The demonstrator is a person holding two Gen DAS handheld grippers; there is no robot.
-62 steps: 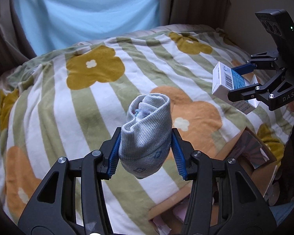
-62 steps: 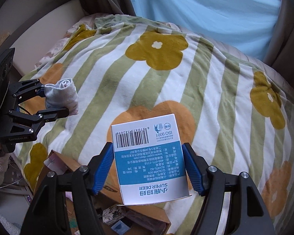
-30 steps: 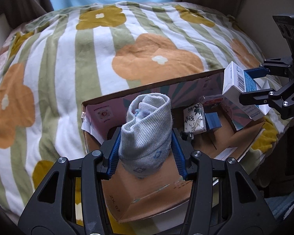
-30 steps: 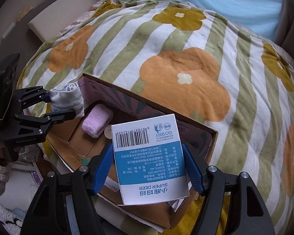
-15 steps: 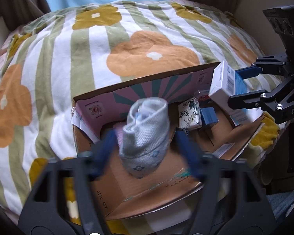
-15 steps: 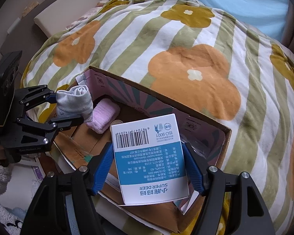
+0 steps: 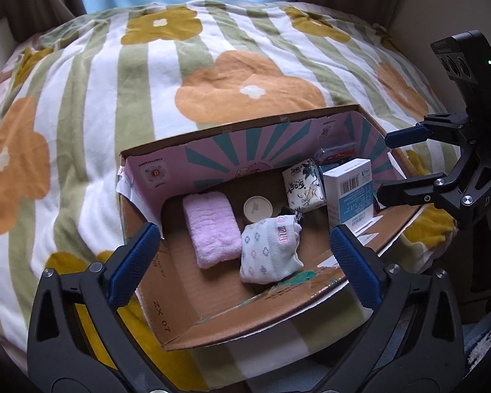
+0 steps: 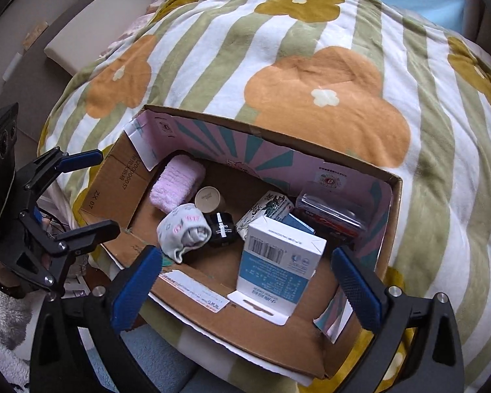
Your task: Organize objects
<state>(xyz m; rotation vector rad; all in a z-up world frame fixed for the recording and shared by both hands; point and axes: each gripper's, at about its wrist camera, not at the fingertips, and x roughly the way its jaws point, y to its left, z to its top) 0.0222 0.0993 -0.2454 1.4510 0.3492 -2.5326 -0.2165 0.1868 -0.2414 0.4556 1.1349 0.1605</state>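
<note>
An open cardboard box point(image 7: 167, 314) point(image 8: 114, 193) lies on a flowered bedspread. The rolled grey sock point(image 7: 270, 250) point(image 8: 183, 231) lies inside it near the front. The white and blue carton point(image 7: 350, 195) point(image 8: 278, 258) stands inside at the right. My left gripper point(image 7: 245, 262) point(image 8: 81, 193) is open and empty above the sock. My right gripper point(image 8: 245, 281) point(image 7: 384, 167) is open and empty above the carton.
The box also holds a folded pink towel point(image 7: 212, 229) point(image 8: 176, 181), a round beige lid point(image 7: 258, 209) point(image 8: 208, 198), a black jar point(image 8: 222, 227), a printed tissue pack point(image 7: 302, 188) point(image 8: 268, 208) and a clear packet point(image 8: 330, 213). The striped bedspread point(image 7: 114, 82) surrounds the box.
Both grippers have opened. The sock has dropped from the left gripper into the box. The carton has dropped from the right gripper and stands in the box.
</note>
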